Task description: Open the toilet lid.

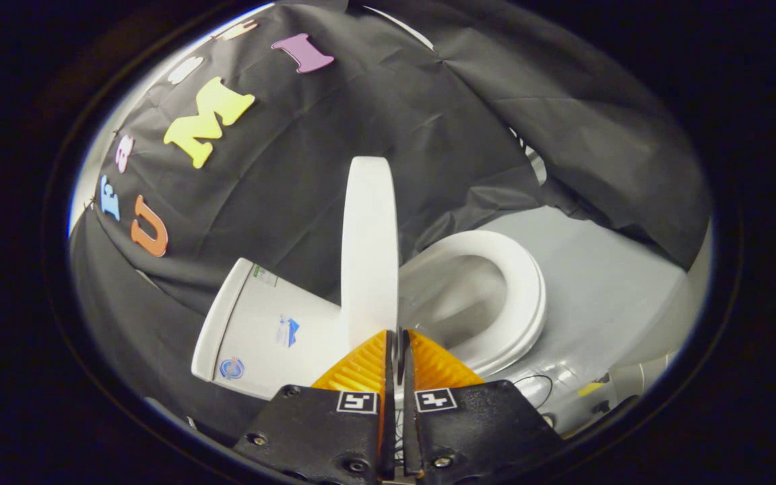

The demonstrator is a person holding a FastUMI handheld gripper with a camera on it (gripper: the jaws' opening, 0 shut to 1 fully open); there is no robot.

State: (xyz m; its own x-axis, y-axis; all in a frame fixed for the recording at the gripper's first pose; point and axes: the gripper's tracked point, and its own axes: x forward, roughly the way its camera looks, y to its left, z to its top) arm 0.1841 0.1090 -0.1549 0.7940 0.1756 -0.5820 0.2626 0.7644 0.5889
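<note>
The white toilet lid is raised off the seat and I see it nearly edge-on, running straight ahead from my fingertips. My gripper is closed to a thin slit on the lid's near edge, and a sliver of the rim shows between the fingers. Right of the lid lies the white seat ring around the uncovered bowl. The white tank sits on the lid's other side, close to the fingers.
Black booth cloth hangs behind the toilet and close around the tank. A pale grey floor spreads beyond the seat. A thin dark cable and small fittings lie by the toilet's base.
</note>
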